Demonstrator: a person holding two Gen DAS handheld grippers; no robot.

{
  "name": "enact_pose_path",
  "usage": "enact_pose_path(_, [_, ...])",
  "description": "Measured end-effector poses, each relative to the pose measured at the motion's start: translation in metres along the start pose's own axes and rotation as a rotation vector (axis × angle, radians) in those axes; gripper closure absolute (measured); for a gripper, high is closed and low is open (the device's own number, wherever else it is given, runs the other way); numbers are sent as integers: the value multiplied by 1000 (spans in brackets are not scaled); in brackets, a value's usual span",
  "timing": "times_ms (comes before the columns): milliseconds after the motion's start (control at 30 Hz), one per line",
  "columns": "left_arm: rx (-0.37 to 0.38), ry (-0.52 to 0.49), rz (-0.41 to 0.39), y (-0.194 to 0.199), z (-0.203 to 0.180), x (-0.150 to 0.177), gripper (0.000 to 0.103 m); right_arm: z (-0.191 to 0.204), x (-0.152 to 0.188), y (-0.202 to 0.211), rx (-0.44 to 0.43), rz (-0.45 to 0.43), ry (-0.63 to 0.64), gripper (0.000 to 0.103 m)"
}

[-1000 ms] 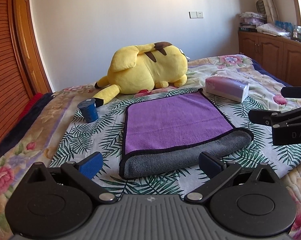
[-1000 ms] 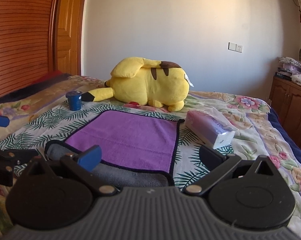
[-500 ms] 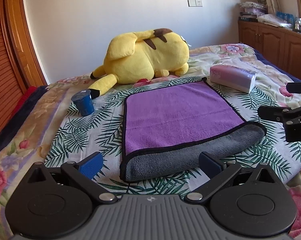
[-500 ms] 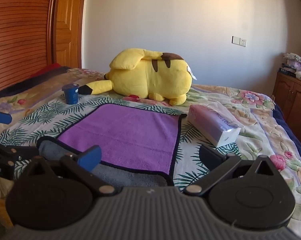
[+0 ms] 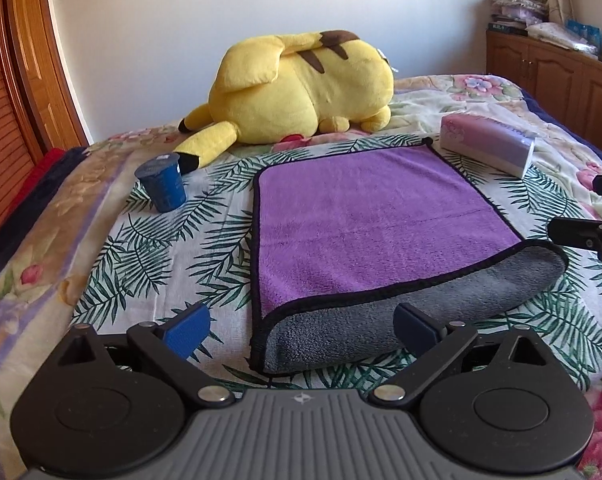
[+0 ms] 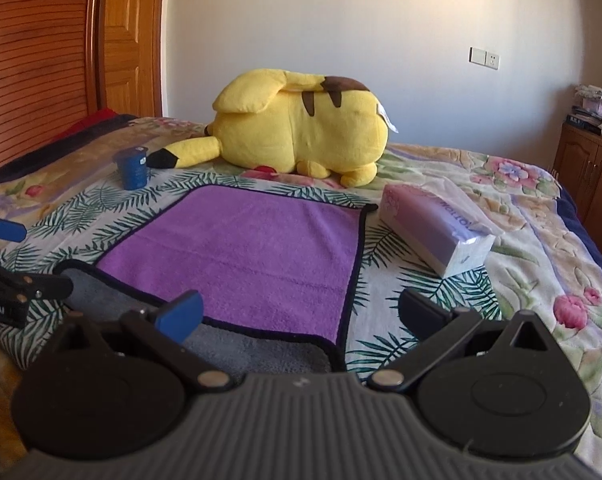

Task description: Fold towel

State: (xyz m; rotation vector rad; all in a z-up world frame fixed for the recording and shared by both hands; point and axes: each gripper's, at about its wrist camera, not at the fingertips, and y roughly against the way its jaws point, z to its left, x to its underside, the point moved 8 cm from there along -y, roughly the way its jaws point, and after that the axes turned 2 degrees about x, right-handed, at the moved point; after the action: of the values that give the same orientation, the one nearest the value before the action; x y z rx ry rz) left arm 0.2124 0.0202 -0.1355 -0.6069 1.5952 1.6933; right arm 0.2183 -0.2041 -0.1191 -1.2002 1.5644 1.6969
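On the bed, seen from the left wrist camera, a purple towel with black edging lies flat on the palm-leaf bedspread, its near edge turned over so that the grey underside shows as a rolled band along the front. The left gripper sits low just in front of that band with its blue-padded fingers spread wide, nothing between them; the left pad is over bare bedspread and the right one is over the grey fold. Beyond the towel lies a yellow Pikachu plush, with a blue cup standing upright near its tail and a tissue pack off the towel's far right corner. At the right edge the black fingers of the right gripper reach in beside the fold's end. From the right wrist camera, the same towel spreads ahead, grey fold nearest. The right gripper is also wide open and holds nothing, its left pad above the grey band and its right pad above the bedspread beside the towel. The plush, cup and tissue pack sit behind, and the left gripper shows at the left edge.
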Motion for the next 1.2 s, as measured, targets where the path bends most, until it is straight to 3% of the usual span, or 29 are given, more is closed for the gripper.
enact_pose_path(333, [18,20,46,-27,12,5,34,-3,10,-26,-22,71,3,0])
enact_pose_path(500, [38,49,70,-38,19,9,47,-5,16,-39,-48,119,-13,1])
enact_pose_path(567, [44,55,78,-42,20,10,49,-5,19,-43,-59,142,-20,6])
enact_pose_path(633, [46,60,83,-46,23,11,50,-5,22,-47,-76,165,-26,17])
enact_pose_path(1033, [76,96,125,-56,27,21,63,-14,35,-62,-130,275,-91,23])
enact_pose_path(1200, [91,101,126,-55,25,22,75,-13,36,-61,-165,313,-90,29])
